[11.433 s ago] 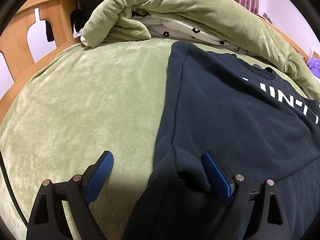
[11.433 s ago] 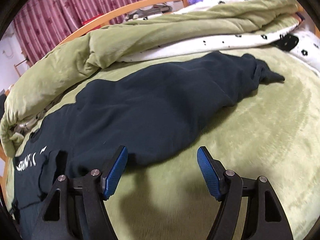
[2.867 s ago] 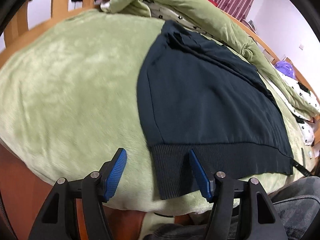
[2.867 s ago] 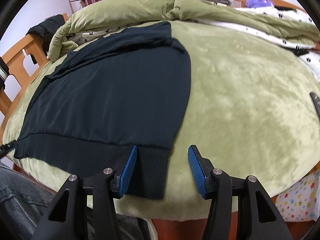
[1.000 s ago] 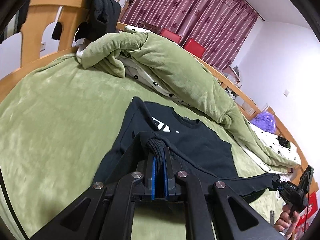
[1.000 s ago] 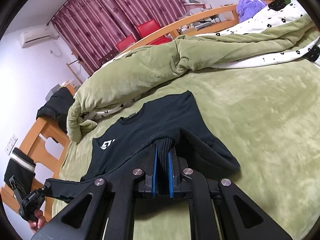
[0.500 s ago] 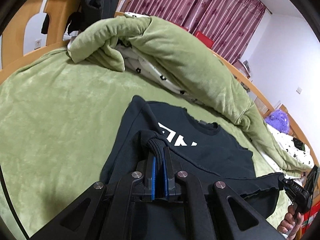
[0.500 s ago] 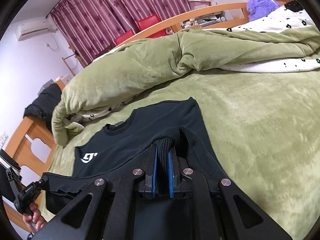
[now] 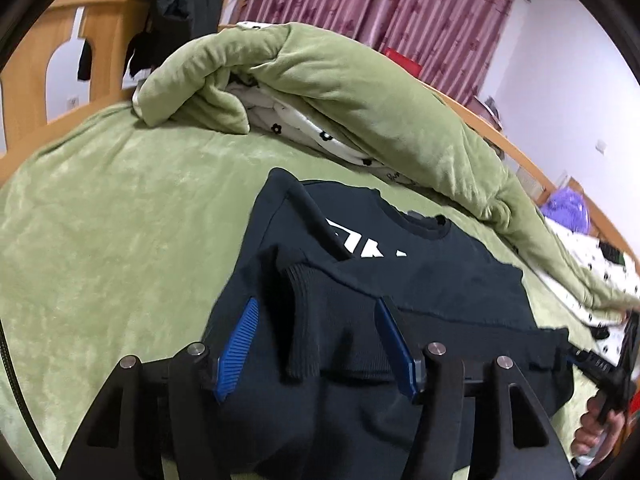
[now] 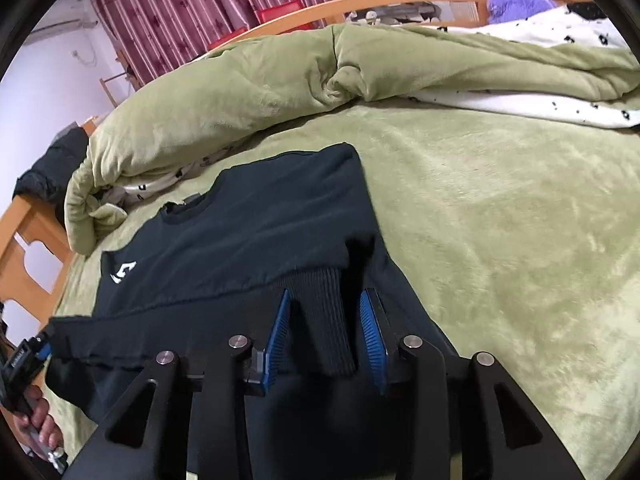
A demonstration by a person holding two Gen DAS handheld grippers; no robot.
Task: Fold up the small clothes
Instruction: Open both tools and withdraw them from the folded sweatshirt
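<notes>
Centrally, dark navy cotton sweatshirt with white chest lettering (image 9: 400, 280) (image 10: 248, 248) spread on fuzzy green bed blanket (image 9: 120, 216) (image 10: 500, 220), lower half doubled up toward the collar, ribbed hem band (image 9: 304, 320) (image 10: 324, 312) lying across the lower middle of both views. Left gripper (image 9: 316, 340) at bottom centre of the left wrist view: blue ribbed pads parted, just been opening, a fold of ribbed hem standing between them, clear gaps on both sides, no pressure on cloth. Right gripper (image 10: 324, 340) at bottom centre of the right wrist view: jaws likewise just been opening, narrower gap, upright strip of hem between the pads, near both yet apparently released. Beyond the collar, rumpled green plush duvet with white black-flowered lining (image 9: 340, 92) (image 10: 280, 92) heaped across the upper half. Orange wooden bed frame (image 9: 104, 28) (image 10: 24, 240) at upper left, black garment (image 9: 176, 8) draped over it. Maroon patterned curtains (image 9: 380, 12) (image 10: 224, 0) along the top. Purple plush toy (image 9: 568, 212) (image 10: 516, 0) at right edge and upper right. Bare hand on the opposite gripper's handle at lower right (image 9: 596, 432) and lower left (image 10: 40, 420).
</notes>
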